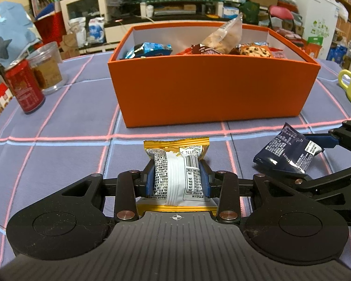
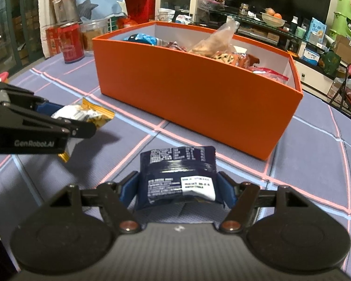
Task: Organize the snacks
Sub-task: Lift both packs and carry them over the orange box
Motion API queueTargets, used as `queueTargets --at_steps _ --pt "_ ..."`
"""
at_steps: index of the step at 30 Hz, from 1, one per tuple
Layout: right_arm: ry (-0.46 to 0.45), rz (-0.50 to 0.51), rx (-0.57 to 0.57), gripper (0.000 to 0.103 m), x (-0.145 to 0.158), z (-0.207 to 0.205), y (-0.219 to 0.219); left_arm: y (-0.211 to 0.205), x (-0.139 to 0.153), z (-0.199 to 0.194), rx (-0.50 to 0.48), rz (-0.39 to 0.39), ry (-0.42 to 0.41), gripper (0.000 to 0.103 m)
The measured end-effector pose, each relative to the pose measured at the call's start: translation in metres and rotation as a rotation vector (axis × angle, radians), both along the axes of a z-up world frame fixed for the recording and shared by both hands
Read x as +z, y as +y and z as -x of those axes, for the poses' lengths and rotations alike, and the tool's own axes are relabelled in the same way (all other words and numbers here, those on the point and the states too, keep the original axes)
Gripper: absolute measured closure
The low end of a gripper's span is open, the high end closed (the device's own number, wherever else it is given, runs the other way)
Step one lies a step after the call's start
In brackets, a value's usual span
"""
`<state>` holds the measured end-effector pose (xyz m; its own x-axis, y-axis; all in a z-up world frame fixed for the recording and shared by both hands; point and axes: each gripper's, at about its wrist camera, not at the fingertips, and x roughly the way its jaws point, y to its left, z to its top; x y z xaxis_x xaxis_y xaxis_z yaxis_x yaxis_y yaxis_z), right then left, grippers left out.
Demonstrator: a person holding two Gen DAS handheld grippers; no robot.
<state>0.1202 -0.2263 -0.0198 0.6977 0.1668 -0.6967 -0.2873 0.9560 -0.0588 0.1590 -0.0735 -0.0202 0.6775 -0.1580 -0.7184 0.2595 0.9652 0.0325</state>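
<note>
Left gripper (image 1: 177,178) clamps yellow-white snack packet (image 1: 176,161); right gripper (image 2: 179,188) clamps navy packet (image 2: 177,171). Both light, crinkly, crushable; grip mid-body. Orange box (image 1: 208,89) far.

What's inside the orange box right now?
The orange box holds a blue packet, a clear bag of biscuits sticking up, and a chocolate-chip cookie pack. The front wall hides everything lower.

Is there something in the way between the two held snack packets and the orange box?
Nothing visible. Only bare tablecloth lies between the gold packet, the dark blue packet and the orange box, though its near wall must be cleared.
</note>
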Motion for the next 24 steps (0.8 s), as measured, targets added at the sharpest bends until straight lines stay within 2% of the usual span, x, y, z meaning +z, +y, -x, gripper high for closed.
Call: queueTargets --at_steps 12,24 --pt "-0.018 -0.020 -0.029 0.032 0.010 0.003 0.000 0.001 0.003 -0.001 0.006 -0.005 -0.014 0.093" --pt "-0.074 -0.086 -0.157 0.032 0.040 0.014 -0.006 0.009 0.017 0.000 0.058 -0.004 -0.072 0.093"
